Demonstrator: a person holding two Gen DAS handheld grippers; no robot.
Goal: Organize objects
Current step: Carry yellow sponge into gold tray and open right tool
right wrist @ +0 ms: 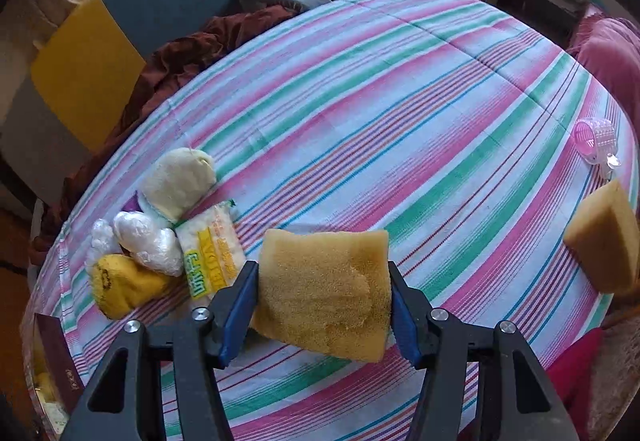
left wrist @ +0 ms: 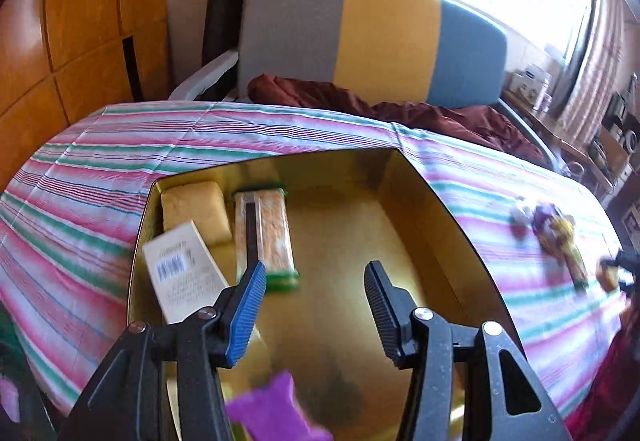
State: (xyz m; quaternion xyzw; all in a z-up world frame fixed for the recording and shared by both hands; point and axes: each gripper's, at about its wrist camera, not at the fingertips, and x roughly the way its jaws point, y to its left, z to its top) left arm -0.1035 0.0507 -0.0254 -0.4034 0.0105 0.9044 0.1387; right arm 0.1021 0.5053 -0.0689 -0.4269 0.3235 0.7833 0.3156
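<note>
1. Gold tin box (left wrist: 420, 201) sits open on the striped cloth (left wrist: 100, 169).
2. Inside it, by the far wall, lie a pale yellow sponge (left wrist: 196, 209), a long wrapped pack (left wrist: 266, 229) and a white card box (left wrist: 180, 273).
3. The left gripper (left wrist: 316, 305) hangs over the box with its jaws spread apart and nothing between them. A blurry purple thing (left wrist: 272, 409) shows below it.
4. The right gripper (right wrist: 322, 317) pinches a big yellow sponge (right wrist: 324, 289) from both sides, above the cloth.
5. Left of it is a small pile: a yellow sock (right wrist: 120, 285), plastic-wrapped lumps (right wrist: 144, 237), a green and yellow packet (right wrist: 212, 253) and a cream cloth (right wrist: 180, 181).
6. Another sponge (right wrist: 608, 241) and a pink roller (right wrist: 596, 141) lie far to the right.
</note>
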